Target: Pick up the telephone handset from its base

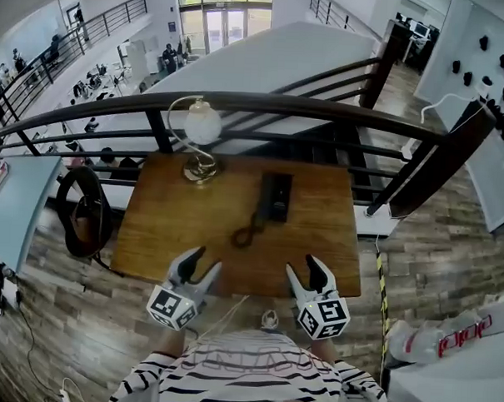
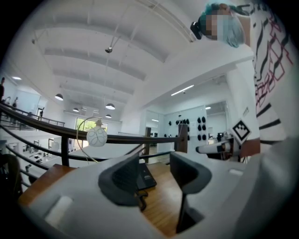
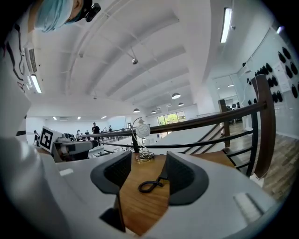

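Observation:
A black telephone (image 1: 275,195), its handset lying on the base, sits at the far middle of a wooden table (image 1: 167,226). Its dark cord (image 1: 249,231) loops toward me. My left gripper (image 1: 203,262) and right gripper (image 1: 304,268) hover side by side over the table's near edge, both open and empty, well short of the telephone. In the left gripper view the telephone (image 2: 147,177) shows between the open jaws of the left gripper (image 2: 154,170). The right gripper view shows the right gripper (image 3: 145,172) with the cord loop (image 3: 149,186) between its jaws; the telephone is mostly hidden behind one jaw.
A brass lamp with a white globe (image 1: 202,125) stands at the table's far left corner. A dark curved railing (image 1: 323,107) runs just behind the table. A black round object (image 1: 83,214) leans at the table's left side. Wood floor surrounds the table.

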### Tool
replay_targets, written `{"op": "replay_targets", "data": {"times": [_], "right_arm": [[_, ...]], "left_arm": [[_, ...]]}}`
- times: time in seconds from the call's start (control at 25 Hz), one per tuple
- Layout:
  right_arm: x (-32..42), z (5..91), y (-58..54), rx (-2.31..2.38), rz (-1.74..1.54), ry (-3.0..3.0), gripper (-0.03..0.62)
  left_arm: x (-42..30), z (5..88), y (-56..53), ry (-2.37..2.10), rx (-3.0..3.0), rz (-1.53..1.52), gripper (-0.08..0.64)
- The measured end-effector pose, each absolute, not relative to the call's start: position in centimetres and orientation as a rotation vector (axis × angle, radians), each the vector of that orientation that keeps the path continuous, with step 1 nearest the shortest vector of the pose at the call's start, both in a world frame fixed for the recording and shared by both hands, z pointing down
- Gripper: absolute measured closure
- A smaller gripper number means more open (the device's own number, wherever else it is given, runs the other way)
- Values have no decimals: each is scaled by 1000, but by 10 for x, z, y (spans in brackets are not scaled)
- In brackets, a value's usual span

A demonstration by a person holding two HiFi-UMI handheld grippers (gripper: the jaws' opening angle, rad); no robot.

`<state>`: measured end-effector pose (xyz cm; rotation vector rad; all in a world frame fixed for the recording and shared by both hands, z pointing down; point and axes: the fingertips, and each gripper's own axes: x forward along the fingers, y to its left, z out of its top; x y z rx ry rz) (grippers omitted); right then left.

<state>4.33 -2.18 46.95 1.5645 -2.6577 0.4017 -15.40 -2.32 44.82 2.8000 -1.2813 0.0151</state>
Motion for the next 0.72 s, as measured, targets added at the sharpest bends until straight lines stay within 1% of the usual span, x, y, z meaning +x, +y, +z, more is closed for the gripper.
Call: {"op": "replay_targets", "data": {"times": [0.44, 0.72], "right_arm": [[112, 482, -90, 1408, 356, -2730, 370], [120, 489, -120, 1315, 344, -2749, 370]], "left_arm": [[-74, 451, -90, -1389, 2786, -1, 354], [-60, 462, -114, -1411, 2736, 36, 354]]}}
